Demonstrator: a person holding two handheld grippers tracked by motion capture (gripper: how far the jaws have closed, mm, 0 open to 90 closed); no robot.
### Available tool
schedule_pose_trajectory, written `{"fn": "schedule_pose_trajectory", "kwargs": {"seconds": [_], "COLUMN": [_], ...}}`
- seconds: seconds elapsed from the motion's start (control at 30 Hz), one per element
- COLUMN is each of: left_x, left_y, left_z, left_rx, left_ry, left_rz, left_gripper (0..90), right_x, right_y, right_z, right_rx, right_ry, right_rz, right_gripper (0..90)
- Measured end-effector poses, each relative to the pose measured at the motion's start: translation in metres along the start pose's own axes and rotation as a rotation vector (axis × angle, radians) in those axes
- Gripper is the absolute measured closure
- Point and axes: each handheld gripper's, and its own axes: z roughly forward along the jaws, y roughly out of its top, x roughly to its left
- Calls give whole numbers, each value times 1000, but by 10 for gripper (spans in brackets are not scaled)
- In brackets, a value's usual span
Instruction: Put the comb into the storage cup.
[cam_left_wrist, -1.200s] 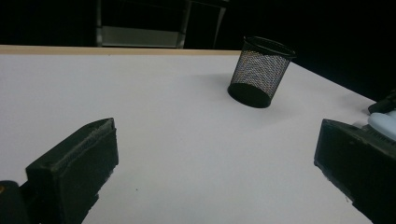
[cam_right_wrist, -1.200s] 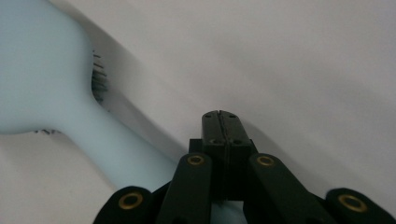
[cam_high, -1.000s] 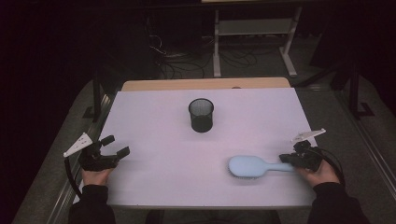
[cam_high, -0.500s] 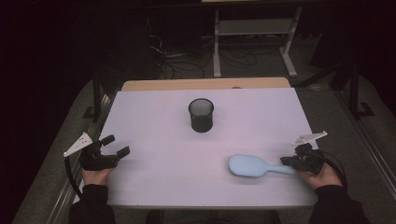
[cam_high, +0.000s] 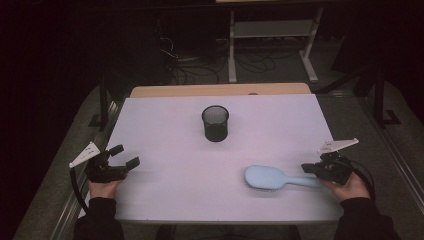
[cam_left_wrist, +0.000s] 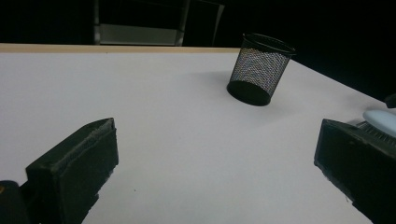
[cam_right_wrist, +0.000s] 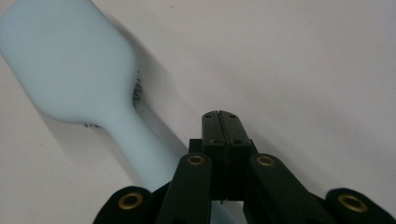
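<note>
High view gives me the white table (cam_high: 165, 125) with a black mesh cup (cam_high: 215, 123) standing upright near its middle, toward the far side. My left gripper (cam_high: 121, 161) sits at the near left edge, held in the left hand (cam_high: 104, 187), jaws spread wide with nothing between them. My right gripper (cam_high: 310, 169) is at the near right, in the right hand (cam_high: 347, 186), above the handle end of a pale blue hairbrush (cam_high: 272, 178) that lies flat on the table with its head pointing toward the centre.

From the left gripper view, I see the two black jaws far apart and bare tabletop between them — the mesh cup (cam_left_wrist: 259, 70) stands well beyond, and a sliver of the hairbrush (cam_left_wrist: 383, 118) shows at the right edge.

From the right gripper view, the right gripper (cam_right_wrist: 220, 122) has its jaws pressed together, nothing caught between the tips. The hairbrush (cam_right_wrist: 74, 70) lies bristles down, its handle running under the gripper's left side — whether they touch I cannot tell.
</note>
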Motion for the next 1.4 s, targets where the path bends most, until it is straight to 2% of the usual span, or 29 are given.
{"fn": "schedule_pose_trajectory", "kwargs": {"seconds": [0.23, 0.37, 0.83, 1.13, 1.4], "left_x": [0, 0, 0, 0, -1], "left_y": [0, 0, 0, 0, 0], "left_z": [0, 0, 0, 0, 1], "left_rx": [3, 5, 4, 4, 7], "left_ry": [-1, 0, 0, 0, 1], "left_rz": [1, 2, 3, 3, 3], "left_gripper": [0, 0, 0, 0, 0], "right_x": [6, 10, 27, 39, 44], "right_y": [8, 12, 27, 33, 34], "right_z": [-8, -10, -9, -3, 3], "right_rx": [-36, -30, 43, 94, 165], "right_ry": [11, 21, 51, 71, 85], "right_rz": [-55, -88, -210, -307, -360], "right_gripper": [877, 856, 769, 633, 517]}}
